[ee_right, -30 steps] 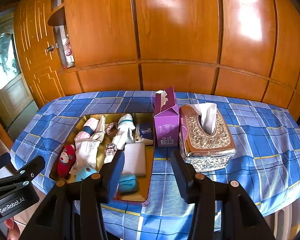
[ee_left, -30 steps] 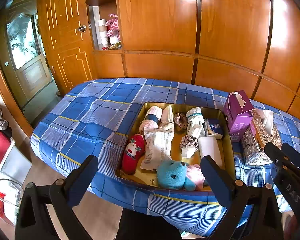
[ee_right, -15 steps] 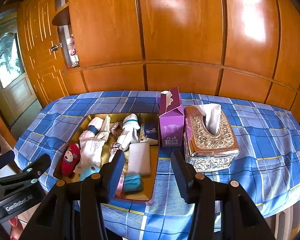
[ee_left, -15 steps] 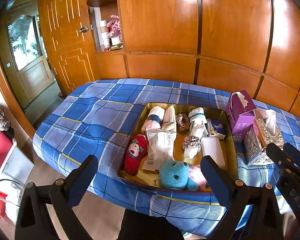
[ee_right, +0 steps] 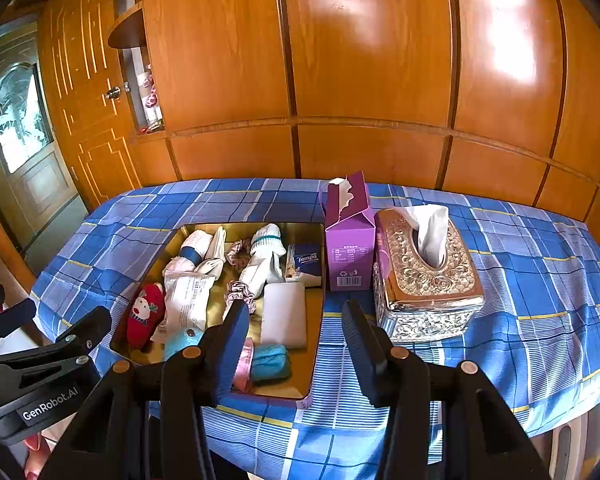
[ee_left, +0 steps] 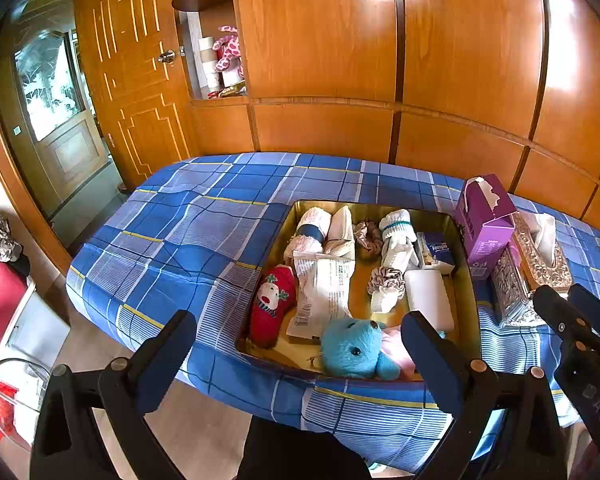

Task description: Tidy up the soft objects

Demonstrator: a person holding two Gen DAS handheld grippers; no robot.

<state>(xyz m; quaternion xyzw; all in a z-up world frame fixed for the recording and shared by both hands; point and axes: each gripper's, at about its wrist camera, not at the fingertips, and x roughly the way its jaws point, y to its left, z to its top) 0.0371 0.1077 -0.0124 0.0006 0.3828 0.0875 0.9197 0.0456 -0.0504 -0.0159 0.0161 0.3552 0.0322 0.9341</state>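
Note:
A gold tray (ee_left: 466, 268) (ee_right: 316, 364) sits on the blue plaid table and holds several soft things: a blue plush toy (ee_left: 354, 348) at its near edge, a red sock with a snowman face (ee_left: 271, 298) (ee_right: 143, 314), rolled white socks (ee_left: 397, 236) (ee_right: 265, 250), scrunchies, a white pad (ee_right: 284, 314) and a tissue pack (ee_right: 306, 264). My left gripper (ee_left: 298, 344) hangs open, wide, in front of the tray's near edge with nothing between its fingers. My right gripper (ee_right: 296, 332) stands open above the tray's near right corner, also empty.
A purple tissue box (ee_right: 346, 240) and an ornate silver tissue holder (ee_right: 424, 284) stand right of the tray. Wood panelled wall and a shelf niche (ee_left: 220, 60) lie behind. The cloth to the tray's left (ee_left: 188, 232) is bare. A door is at far left.
Both views have drifted slightly, so the tray sits a touch further right in each. Neither gripper has changed its opening and nothing was picked up.

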